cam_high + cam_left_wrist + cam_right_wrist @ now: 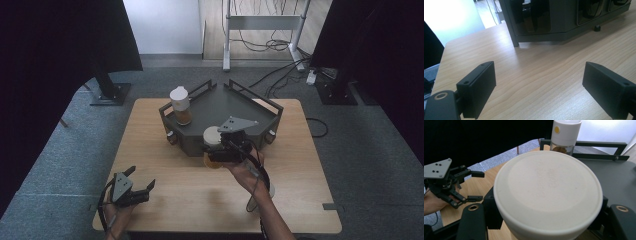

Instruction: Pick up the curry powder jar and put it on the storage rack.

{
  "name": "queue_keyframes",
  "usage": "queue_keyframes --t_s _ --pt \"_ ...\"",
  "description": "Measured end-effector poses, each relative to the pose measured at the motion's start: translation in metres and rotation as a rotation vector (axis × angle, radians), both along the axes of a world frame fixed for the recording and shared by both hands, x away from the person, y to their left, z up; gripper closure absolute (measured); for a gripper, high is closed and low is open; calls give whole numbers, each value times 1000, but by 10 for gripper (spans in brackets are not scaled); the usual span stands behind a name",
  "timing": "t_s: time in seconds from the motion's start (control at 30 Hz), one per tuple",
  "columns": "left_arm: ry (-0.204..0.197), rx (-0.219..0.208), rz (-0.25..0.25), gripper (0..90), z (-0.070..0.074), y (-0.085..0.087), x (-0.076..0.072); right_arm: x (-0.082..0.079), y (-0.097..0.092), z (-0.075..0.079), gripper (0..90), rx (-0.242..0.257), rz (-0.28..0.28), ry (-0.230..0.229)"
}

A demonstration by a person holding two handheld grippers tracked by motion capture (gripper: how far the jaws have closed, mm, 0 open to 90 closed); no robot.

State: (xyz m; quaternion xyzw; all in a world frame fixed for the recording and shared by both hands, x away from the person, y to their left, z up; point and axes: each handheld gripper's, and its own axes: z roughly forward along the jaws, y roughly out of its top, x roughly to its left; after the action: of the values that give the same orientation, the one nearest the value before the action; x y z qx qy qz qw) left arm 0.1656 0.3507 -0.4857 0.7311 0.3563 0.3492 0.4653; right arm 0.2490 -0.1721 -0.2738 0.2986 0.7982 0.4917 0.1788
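The wooden bench (165, 165) carries a dark grey tray (220, 107) with raised rails, the landmark here. On the tray's far left corner stands a second jar (181, 105) with a white cap and brownish contents; in the right gripper view it rises just behind the held one. At the tray's near edge, partly over the rim, the right gripper (220, 150) holds a white-lidded jar (212, 136). Its fingers (492, 212) are clenched on the jar's sides just under the broad white lid (547, 192), one on each side. The tray's front wall lies directly beneath the jar. Well apart from the tray, toward the bench's near left corner, the left gripper (142, 181) rests low over bare wood, its fingers (477, 87) spread wide with nothing between them.
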Motion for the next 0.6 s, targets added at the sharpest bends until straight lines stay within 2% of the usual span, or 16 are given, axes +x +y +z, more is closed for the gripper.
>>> queue_keyframes --t_s 0.6 --pt "1 -1 -1 113 0 1 0 23 6 24 333 1 -19 -32"
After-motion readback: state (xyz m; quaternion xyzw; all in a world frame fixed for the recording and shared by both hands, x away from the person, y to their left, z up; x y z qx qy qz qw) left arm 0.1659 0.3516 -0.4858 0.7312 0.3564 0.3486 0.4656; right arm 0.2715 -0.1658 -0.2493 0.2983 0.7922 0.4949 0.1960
